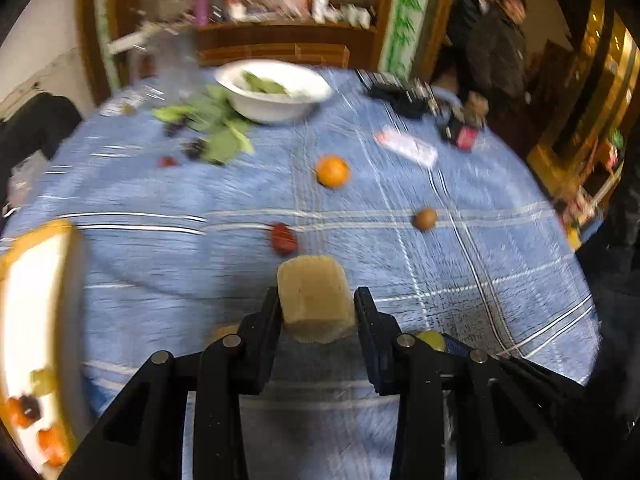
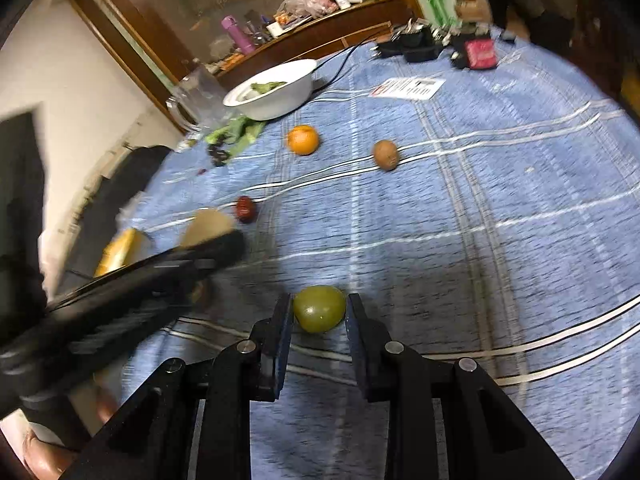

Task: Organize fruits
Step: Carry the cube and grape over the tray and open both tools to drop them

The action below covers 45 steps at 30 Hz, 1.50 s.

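Note:
My left gripper (image 1: 317, 304) is shut on a pale tan chunk of fruit (image 1: 315, 298) and holds it above the blue checked tablecloth (image 1: 160, 264). My right gripper (image 2: 318, 312) is shut on a green grape-like fruit (image 2: 319, 308) just above the cloth. An orange (image 1: 333, 171), a brown kiwi (image 1: 425, 218) and a red date (image 1: 283, 237) lie loose on the cloth; they also show in the right wrist view: the orange (image 2: 303, 139), the kiwi (image 2: 386, 154), the date (image 2: 245, 208). A yellow-rimmed white plate (image 1: 28, 280) with fruit pieces sits at the left.
A white bowl (image 1: 276, 98) with green leaves stands at the back, with loose leaves (image 1: 216, 128) and dark berries beside it. A clear glass mug (image 2: 200, 96), a paper slip (image 2: 408, 88) and black electronics (image 2: 416, 46) sit farther back. The left arm (image 2: 120, 288) crosses the right wrist view.

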Motion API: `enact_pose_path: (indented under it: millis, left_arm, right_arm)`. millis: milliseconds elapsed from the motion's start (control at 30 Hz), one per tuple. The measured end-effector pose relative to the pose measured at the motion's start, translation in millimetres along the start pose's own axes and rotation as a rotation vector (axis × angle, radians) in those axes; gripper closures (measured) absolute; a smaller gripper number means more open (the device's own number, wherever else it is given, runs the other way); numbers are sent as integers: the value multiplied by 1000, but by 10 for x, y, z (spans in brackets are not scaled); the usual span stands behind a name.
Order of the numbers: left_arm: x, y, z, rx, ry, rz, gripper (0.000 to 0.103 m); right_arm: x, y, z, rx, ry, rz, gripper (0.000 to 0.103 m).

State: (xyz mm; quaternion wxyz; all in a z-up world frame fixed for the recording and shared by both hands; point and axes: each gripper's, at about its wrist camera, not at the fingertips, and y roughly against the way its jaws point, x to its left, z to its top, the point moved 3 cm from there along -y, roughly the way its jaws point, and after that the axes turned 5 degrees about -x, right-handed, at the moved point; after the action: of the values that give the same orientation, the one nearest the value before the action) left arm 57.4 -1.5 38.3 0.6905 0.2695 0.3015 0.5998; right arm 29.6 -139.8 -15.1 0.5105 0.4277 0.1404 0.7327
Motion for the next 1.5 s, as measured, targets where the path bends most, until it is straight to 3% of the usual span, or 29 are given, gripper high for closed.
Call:
enact_pose_path:
  millis: [167,267,400,567,700,800,967,1100,1267,1367,1500]
  left_arm:
    - [596,671,-53,-72,119,-13,68]
    - [1058,1044,-230,-117,144,39,68]
    - [1706,1364,-493,-141,200,125,68]
    - [2426,1575,-822,-173,290,254,68]
    - [2724,1537,-1015,-151,335,274,68]
    - [2855,1467,-1113,-126,345,286,68]
    - [2907,1417,-1271,-105,360,253,68]
    - [2869,1405,-1290,-110,358,237,67]
    - [2857,1405,-1289,-106,380,224,55]
    - [2840,1408,-1282,-106,390,218,46]
    - [2793,1437,-1245,-109,383,216,44]
  right_arm:
    - [56,159,29,-38,-45,113,75]
    - [184,311,2,-80,-18,165,75]
    - [428,413,-153,-87,5,142,75]
    - [1157,373,-323,-27,116,156,74]
    - [1922,246,-425,13,249,200,74]
    - [2381,35,-612,56,339,209,74]
    - [2789,-392,-819,121,403,191,74]
    - [2889,-599,-864,139,457,157,73]
    - [2900,-799,-885,166,455,152,73]
    - [2889,-796,-880,159,457,145,67]
    - [2886,-731,-810,126,461,132,60]
